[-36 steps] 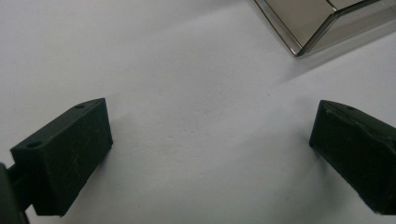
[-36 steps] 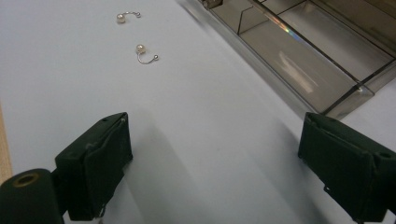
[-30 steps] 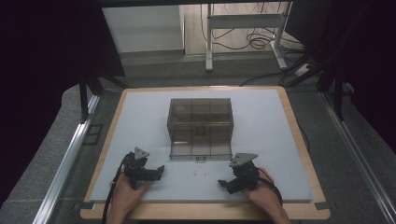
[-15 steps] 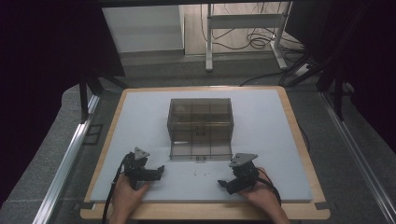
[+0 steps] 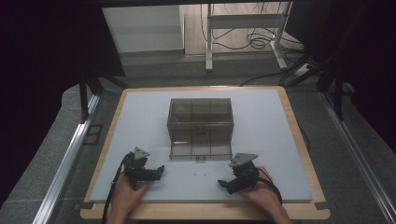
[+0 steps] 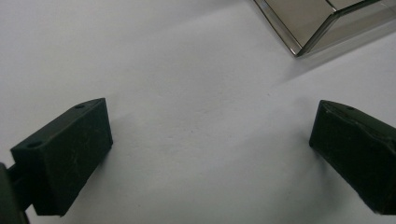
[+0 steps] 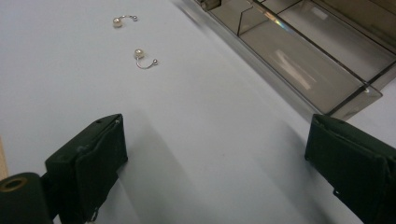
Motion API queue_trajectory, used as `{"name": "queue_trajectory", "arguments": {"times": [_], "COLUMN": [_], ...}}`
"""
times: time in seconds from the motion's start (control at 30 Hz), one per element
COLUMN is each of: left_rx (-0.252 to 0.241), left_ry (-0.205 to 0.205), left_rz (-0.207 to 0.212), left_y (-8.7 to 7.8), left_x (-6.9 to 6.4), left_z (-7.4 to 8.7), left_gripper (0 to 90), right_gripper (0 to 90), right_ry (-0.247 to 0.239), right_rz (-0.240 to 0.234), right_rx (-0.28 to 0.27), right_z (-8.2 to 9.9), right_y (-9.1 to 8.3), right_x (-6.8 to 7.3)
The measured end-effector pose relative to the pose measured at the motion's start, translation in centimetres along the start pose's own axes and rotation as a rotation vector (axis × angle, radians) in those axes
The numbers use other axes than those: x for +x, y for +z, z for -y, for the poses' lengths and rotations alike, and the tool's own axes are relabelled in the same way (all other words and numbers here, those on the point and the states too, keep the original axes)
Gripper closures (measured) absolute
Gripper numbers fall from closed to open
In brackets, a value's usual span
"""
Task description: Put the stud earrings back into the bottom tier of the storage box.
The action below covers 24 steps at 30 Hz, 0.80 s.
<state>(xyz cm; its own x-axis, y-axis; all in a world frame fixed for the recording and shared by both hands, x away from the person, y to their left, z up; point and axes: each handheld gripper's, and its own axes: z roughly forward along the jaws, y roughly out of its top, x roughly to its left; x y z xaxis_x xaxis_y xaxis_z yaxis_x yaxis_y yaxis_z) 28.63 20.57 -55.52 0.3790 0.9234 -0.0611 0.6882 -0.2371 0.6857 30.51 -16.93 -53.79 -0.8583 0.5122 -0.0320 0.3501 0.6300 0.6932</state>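
Note:
A smoky clear plastic organiser box [image 5: 201, 127] with several compartments stands mid-table, its lid folded down flat toward me. Two small pearl earrings lie on the white mat in front of it, one [image 7: 139, 55] nearer and one [image 7: 117, 21] farther in the right gripper view; in the high view they are tiny specks [image 5: 200, 174]. My left gripper [image 5: 159, 171] rests on the mat at the front left, jaws wide apart and empty. My right gripper [image 5: 223, 183] rests at the front right, also open and empty. A corner of the lid [image 6: 322, 23] shows in the left gripper view, and the box's lid [image 7: 299, 56] in the right gripper view.
The white mat [image 5: 140, 121] lies on a wooden board [image 5: 205, 213]. Dark curtains flank the table, and a metal rail [image 5: 65, 158] runs along the left. A white table frame and cables [image 5: 243, 32] stand on the floor beyond.

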Motion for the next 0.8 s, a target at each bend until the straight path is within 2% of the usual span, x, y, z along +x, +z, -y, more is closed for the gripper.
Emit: {"name": "queue_trajectory", "arguments": {"times": [0.57, 0.8], "left_rx": [-0.001, -0.001], "left_ry": [0.0, -0.001], "left_rz": [0.0, 0.0], "left_y": [0.0, 0.0], "left_x": [0.0, 0.0], "left_z": [0.0, 0.0], "left_gripper": [0.0, 0.0], "right_gripper": [13.3, 21.0], "right_ry": [-0.007, -0.009], "right_rz": [-0.016, -0.044], "right_rx": [0.071, 0.118], "right_z": [-1.2, -2.1], "right_y": [-0.7, -0.9], "right_x": [-0.2, -0.5]}}
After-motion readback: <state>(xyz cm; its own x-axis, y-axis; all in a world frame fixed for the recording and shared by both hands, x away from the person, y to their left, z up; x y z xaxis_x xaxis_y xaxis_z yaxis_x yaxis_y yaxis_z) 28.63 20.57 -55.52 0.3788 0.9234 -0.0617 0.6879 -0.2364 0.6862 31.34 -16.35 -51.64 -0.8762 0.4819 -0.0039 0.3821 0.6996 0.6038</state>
